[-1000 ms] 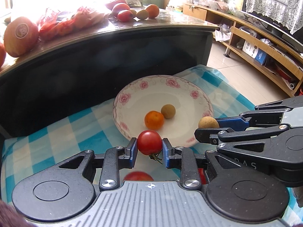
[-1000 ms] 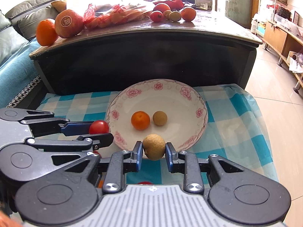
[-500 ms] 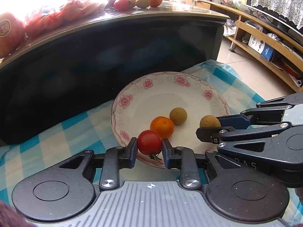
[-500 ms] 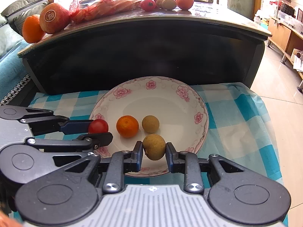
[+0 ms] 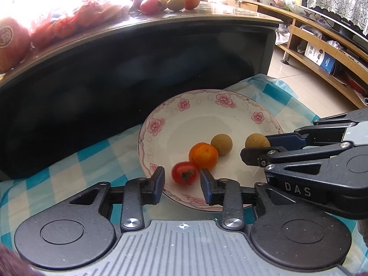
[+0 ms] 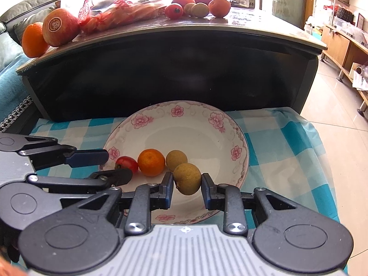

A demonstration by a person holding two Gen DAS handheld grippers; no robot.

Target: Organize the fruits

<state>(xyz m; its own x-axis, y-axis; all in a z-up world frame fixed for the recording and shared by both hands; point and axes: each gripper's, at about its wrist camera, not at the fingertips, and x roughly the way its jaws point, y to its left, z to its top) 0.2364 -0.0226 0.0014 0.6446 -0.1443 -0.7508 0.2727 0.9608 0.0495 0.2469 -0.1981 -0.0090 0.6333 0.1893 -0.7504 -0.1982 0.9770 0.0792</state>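
Note:
A white plate with pink flowers (image 5: 183, 104) (image 6: 177, 111) sits on a blue checked cloth. On it lie a small orange (image 5: 203, 156) (image 6: 151, 162), a round brown fruit (image 5: 221, 144) (image 6: 176, 160) and a red tomato (image 5: 185, 173) (image 6: 126, 163) that touches the orange. My left gripper (image 5: 182, 181) (image 6: 118, 166) is open, its pads standing clear on either side of the tomato. My right gripper (image 6: 187, 177) (image 5: 255, 147) is shut on a second brown fruit (image 6: 187, 178) (image 5: 257, 140), low over the plate's near right part.
A dark table (image 6: 174, 69) rises right behind the plate. Its top carries an orange (image 6: 33, 39), a large red fruit (image 6: 61, 30), a bag of red fruit (image 6: 119, 11) and several small fruits (image 6: 197, 5). Wooden shelves (image 5: 322, 53) and tiled floor lie to the right.
Both grippers moved forward over the plate. The left gripper opened and the tomato now lies on the plate beside the orange. The right gripper still holds its brown fruit.

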